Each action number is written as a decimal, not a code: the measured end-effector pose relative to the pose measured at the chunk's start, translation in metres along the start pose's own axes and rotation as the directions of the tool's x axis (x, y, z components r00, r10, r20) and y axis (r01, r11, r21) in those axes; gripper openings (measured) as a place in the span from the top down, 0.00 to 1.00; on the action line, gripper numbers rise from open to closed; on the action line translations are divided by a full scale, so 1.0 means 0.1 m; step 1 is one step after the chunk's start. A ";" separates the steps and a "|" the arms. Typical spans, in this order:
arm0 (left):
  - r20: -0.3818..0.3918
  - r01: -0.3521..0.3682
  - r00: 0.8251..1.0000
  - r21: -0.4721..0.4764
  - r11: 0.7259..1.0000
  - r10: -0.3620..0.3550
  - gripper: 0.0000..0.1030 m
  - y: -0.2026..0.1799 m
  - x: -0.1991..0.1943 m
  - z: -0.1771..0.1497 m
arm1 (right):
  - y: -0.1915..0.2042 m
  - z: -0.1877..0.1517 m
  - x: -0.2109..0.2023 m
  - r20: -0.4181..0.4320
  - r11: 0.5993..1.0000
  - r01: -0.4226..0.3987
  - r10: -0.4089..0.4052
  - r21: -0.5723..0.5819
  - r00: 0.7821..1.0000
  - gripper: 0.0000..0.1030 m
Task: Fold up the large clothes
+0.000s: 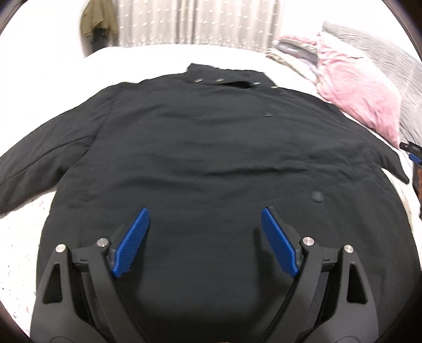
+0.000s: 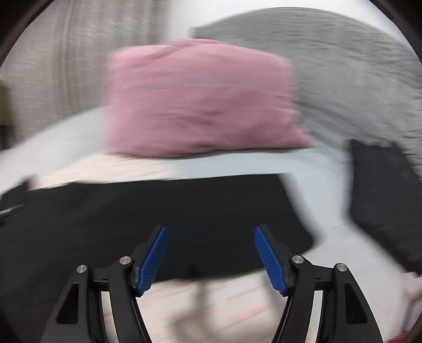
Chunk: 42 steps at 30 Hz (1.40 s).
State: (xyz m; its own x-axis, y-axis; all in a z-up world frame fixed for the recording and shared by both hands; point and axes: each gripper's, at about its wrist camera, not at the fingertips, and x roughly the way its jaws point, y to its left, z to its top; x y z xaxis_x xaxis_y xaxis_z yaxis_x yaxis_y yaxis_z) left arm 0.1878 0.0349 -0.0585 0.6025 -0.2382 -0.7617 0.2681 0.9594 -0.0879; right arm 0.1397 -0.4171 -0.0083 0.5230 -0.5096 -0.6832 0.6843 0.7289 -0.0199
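Note:
A large black jacket (image 1: 211, 145) lies spread flat on a white bed (image 1: 158, 55), collar with metal snaps (image 1: 219, 80) at the far side and sleeves stretched to both sides. My left gripper (image 1: 205, 211) hangs open over the jacket's near lower part, nothing between its blue pads (image 1: 132, 242). The right wrist view is heavily blurred. There my right gripper (image 2: 211, 228) stands open over a black edge of the jacket (image 2: 158, 211), holding nothing. Another dark piece of cloth (image 2: 379, 190) lies to its right; whether it belongs to the jacket I cannot tell.
A pink pillow (image 1: 356, 92) (image 2: 203, 97) and a grey blanket (image 1: 382, 52) (image 2: 343, 66) lie at the bed's far right. A pale curtain (image 1: 197, 21) hangs behind, with an olive garment (image 1: 99, 23) at its left. White sheet shows around the jacket.

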 end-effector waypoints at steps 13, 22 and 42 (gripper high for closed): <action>-0.066 0.040 0.997 0.070 0.997 -0.035 0.15 0.17 -0.42 -0.81 | 0.71 -1.26 -0.27 -0.207 0.947 -0.299 0.271 -0.117 0.940 0.26; -0.135 0.067 0.990 0.143 0.987 -0.048 0.14 0.02 -0.92 -1.38 | 0.48 -1.68 -0.75 -0.204 0.982 -0.175 0.157 -0.075 0.966 0.21; -0.154 -0.064 0.988 -0.375 0.925 0.006 0.14 1.33 -0.83 -0.74 | 0.89 -1.44 -1.36 -0.195 0.954 -0.270 0.242 -0.129 0.950 0.19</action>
State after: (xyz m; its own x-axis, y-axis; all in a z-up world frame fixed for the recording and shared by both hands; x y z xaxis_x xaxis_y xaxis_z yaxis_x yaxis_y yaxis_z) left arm 0.1179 0.1932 -0.0539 0.4811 -0.2062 -0.8521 -0.0726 0.9592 -0.2731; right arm 0.0564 -0.2170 -0.0224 0.5636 -0.2186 -0.7966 0.4465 0.8919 0.0711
